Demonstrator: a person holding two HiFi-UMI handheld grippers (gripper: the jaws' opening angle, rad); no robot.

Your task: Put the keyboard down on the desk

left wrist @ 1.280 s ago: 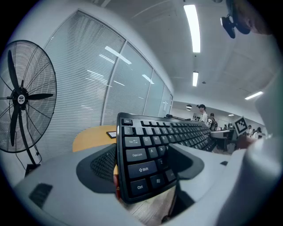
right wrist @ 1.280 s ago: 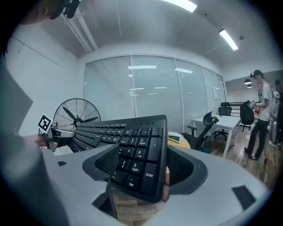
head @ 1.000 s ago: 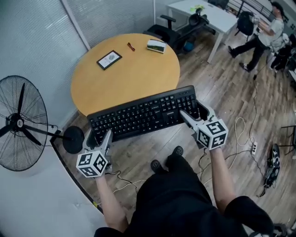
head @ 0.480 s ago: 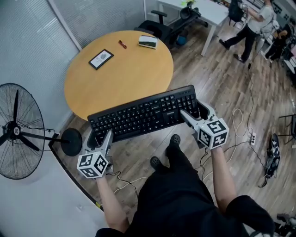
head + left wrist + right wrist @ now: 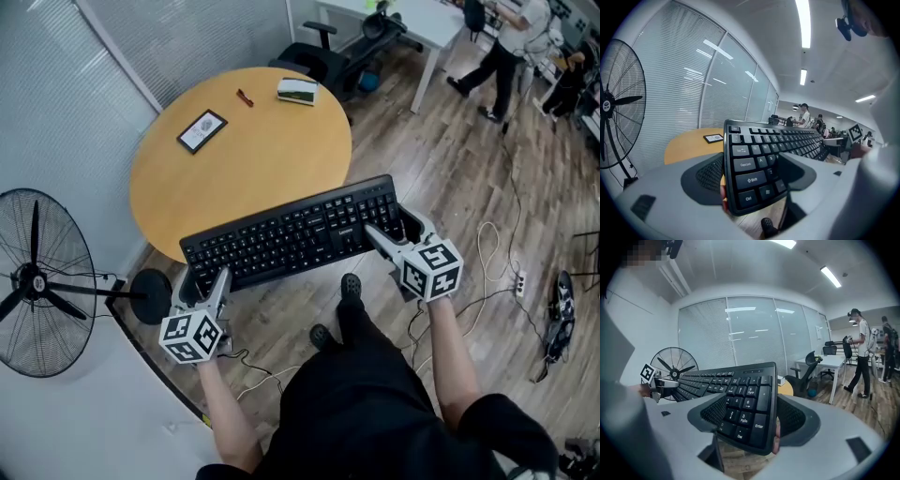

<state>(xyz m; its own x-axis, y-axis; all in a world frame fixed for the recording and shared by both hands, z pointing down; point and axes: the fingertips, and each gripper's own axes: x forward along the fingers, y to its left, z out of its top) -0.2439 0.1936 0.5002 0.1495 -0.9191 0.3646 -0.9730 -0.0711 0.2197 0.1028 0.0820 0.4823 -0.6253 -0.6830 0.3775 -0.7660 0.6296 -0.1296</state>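
Note:
A black full-size keyboard (image 5: 295, 232) hangs in the air, its far edge over the near rim of the round wooden desk (image 5: 246, 155). My left gripper (image 5: 204, 281) is shut on its left end, jaws pressing either side of the Shift and Caps Lock keys (image 5: 749, 174). At the number-pad end my right gripper (image 5: 392, 234) is shut on the keyboard (image 5: 747, 408). Both marker cubes face up, and the keyboard stays level between the two grippers.
On the desk lie a framed card (image 5: 202, 130), a small red item (image 5: 245, 97) and a white-green box (image 5: 296, 90). A standing fan (image 5: 37, 281) is at left with its base (image 5: 150, 295) near my left gripper. Office chair (image 5: 314, 56), white table, people and floor cables at right.
The desk and fan have shifted slightly in the head view as the camera moved. The keyboard stays held at both ends, now a touch nearer the desk's rim.

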